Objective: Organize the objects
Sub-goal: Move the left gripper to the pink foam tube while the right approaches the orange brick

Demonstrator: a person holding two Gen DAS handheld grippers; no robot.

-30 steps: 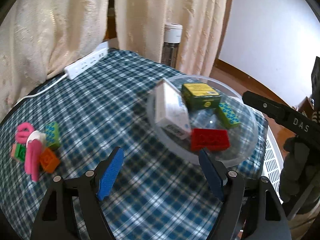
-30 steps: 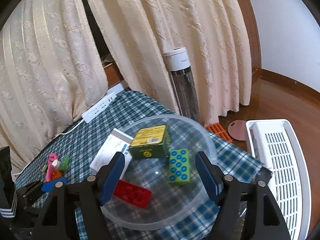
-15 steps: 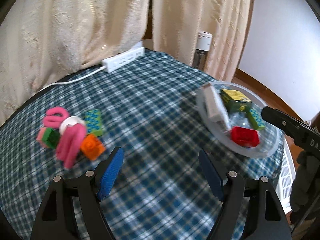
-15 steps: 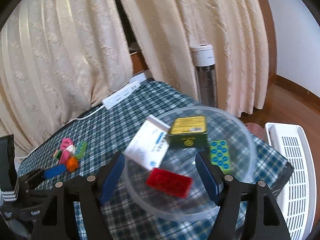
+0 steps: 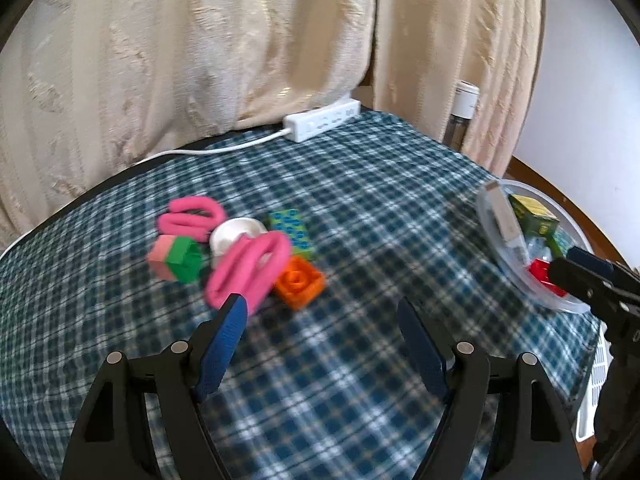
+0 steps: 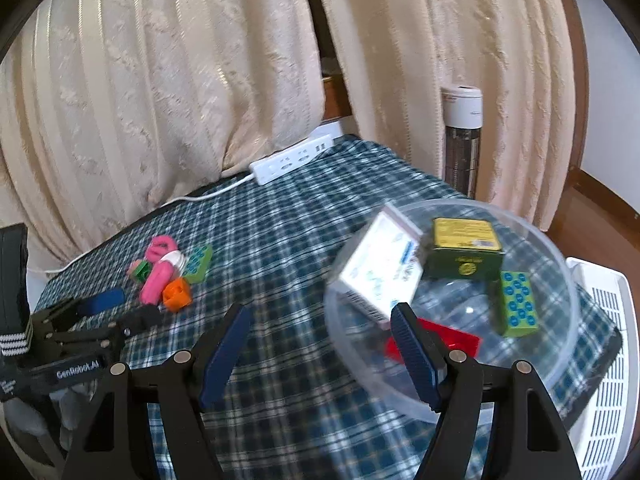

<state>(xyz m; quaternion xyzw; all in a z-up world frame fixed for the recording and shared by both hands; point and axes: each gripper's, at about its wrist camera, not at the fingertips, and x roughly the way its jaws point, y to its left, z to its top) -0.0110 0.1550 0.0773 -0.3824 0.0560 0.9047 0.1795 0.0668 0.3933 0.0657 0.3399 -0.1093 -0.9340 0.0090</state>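
Note:
A small pile lies on the checked cloth: pink bands (image 5: 248, 268) around a white roll (image 5: 234, 234), an orange brick (image 5: 300, 282), a green-and-pink block (image 5: 176, 258) and a green studded brick (image 5: 292, 228). My left gripper (image 5: 320, 320) is open and empty, just short of the pile. The clear bowl (image 6: 560, 344) holds a white box (image 6: 380, 268), a dark green box (image 6: 464, 248), a green brick (image 6: 518, 308) and a red brick (image 6: 452, 338). My right gripper (image 6: 320, 330) stands open and empty at the bowl's left rim. The pile (image 6: 168, 272) lies to its left.
A white power strip (image 5: 322, 118) with its cord lies at the table's far edge, against cream curtains (image 5: 200, 48). A tall appliance (image 6: 462, 140) stands behind the table. A white slatted unit (image 6: 604, 320) sits on the floor to the right.
Both grippers have swung left across the table. In the left wrist view the pile moved from the left edge to the centre and the bowl slid to the right edge. Jaws unchanged.

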